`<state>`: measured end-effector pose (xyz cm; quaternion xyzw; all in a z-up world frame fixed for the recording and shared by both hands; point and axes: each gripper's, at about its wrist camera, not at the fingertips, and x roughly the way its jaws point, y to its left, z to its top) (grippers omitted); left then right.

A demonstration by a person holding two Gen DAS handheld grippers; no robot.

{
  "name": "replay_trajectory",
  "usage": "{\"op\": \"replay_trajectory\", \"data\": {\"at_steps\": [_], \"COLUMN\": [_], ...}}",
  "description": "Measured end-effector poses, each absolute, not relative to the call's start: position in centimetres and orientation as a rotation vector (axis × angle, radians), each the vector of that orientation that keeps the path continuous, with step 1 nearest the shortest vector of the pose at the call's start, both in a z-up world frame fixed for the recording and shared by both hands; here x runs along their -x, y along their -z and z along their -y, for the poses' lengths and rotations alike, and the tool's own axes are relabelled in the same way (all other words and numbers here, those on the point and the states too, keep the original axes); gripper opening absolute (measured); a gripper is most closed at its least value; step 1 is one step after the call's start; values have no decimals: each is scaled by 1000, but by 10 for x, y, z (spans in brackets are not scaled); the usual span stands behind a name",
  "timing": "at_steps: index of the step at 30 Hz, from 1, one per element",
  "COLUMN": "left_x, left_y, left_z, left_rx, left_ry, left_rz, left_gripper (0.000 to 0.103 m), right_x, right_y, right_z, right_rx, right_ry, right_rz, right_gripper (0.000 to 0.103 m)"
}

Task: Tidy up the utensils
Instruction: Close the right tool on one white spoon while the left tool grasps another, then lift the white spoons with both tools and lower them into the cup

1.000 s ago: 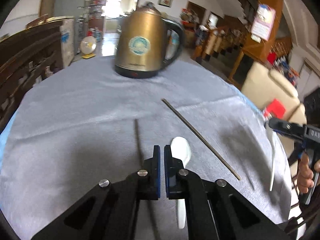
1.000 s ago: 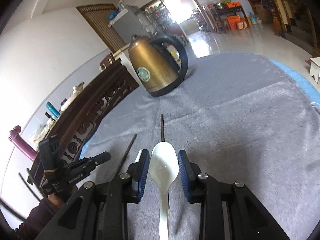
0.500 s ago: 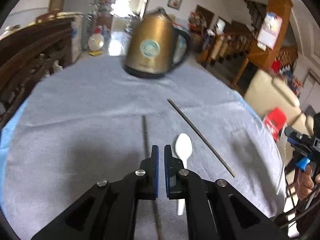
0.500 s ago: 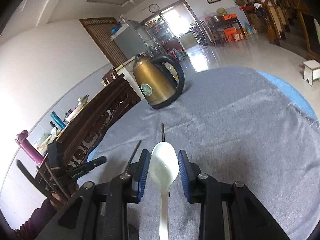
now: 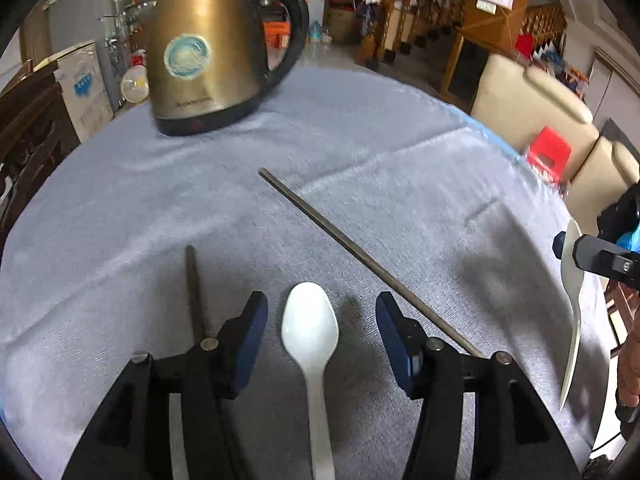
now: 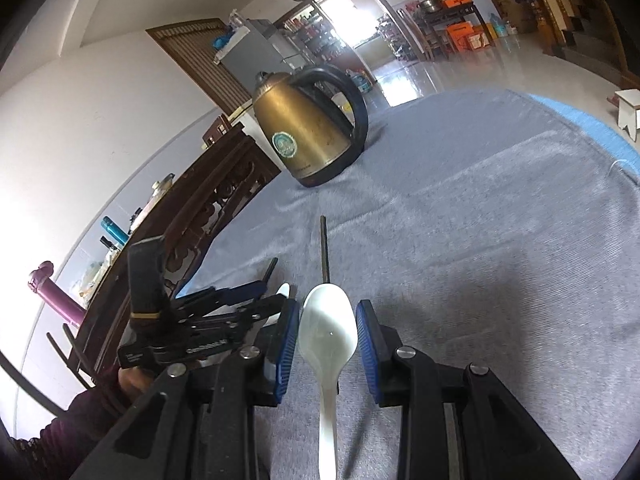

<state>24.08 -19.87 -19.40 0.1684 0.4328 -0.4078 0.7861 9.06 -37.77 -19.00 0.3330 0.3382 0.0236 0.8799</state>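
The left gripper (image 5: 318, 332), jaws spread, straddles a white spoon (image 5: 310, 328) lying on grey cloth (image 5: 360, 140). At three o'clock, the right gripper (image 6: 327, 334) grasps a second spoon (image 6: 328, 330).

The tabletop (image 5: 400, 152) wears a soft, fuzzy grey cloth. The white spoon (image 5: 310, 328) looks smooth and shiny, like plastic. The kettle (image 5: 204, 44) is shiny gold metal with a black plastic handle. The long stick (image 5: 360, 260) is dull metal.

Left hand-held gripper (image 5: 318, 322) spread around spoon (image 5: 312, 332).
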Motion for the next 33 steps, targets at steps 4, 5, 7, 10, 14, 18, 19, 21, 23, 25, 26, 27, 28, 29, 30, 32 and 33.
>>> {"op": "replay_trajectory", "data": {"at_steps": [4, 5, 7, 10, 14, 18, 19, 21, 23, 25, 26, 27, 28, 29, 30, 32, 33], "left_x": [-239, -238, -236, -238, -242, -243, -242, -239, -234, -227, -224, -219, -212, -207, -199, -187, -177], "left_y": [204, 204, 201, 190, 175, 157, 151, 143, 137, 132, 130, 127, 123, 120, 114, 105, 98], "left_z": [199, 197, 192, 179, 155, 119, 104, 83, 64, 43, 35, 25, 14, 8, -1, -10, -16], "left_rx": [-376, -375, -370, -320, -257, -157, -117, -68, -33, 3, 15, 29, 44, 56, 70, 85, 95], "left_ry": [887, 885, 883, 870, 808, 732, 702, 657, 613, 569, 551, 531, 512, 501, 490, 483, 482], "left_rz": [-931, -922, -901, -874, -845, -814, -801, -780, -761, -745, -738, -730, -719, -709, -691, -665, -643], "left_gripper": [31, 30, 30, 30, 30, 30, 30, 30, 30, 30, 30, 30, 30, 30, 30, 30, 30], "right_x": [-95, -95, -93, -90, -80, -67, -63, -53, -42, -32, -26, -21, -15, -9, -4, 6, 12], "right_y": [194, 193, 192, 188, 178, 168, 166, 160, 151, 144, 140, 136, 131, 125, 119, 107, 99], "right_z": [374, 373, 372, 373, 372, 374, 375, 377, 378, 380, 382, 382, 383, 383, 383, 380, 377], "right_rx": [-695, -693, -690, -688, -667, -639, -640, -640, -628, -620, -621, -624, -626, -622, -613, -592, -579], "right_ry": [-62, -64, -64, -60, -34, 8, 16, 37, 62, 81, 88, 93, 100, 107, 113, 118, 117], "right_rz": [-712, -711, -708, -697, -673, -647, -640, -615, -589, -566, -554, -544, -531, -516, -500, -474, -456], "right_gripper": [32, 32, 32, 32, 32, 32, 32, 32, 32, 32, 32, 32, 32, 32, 32, 32, 32]}}
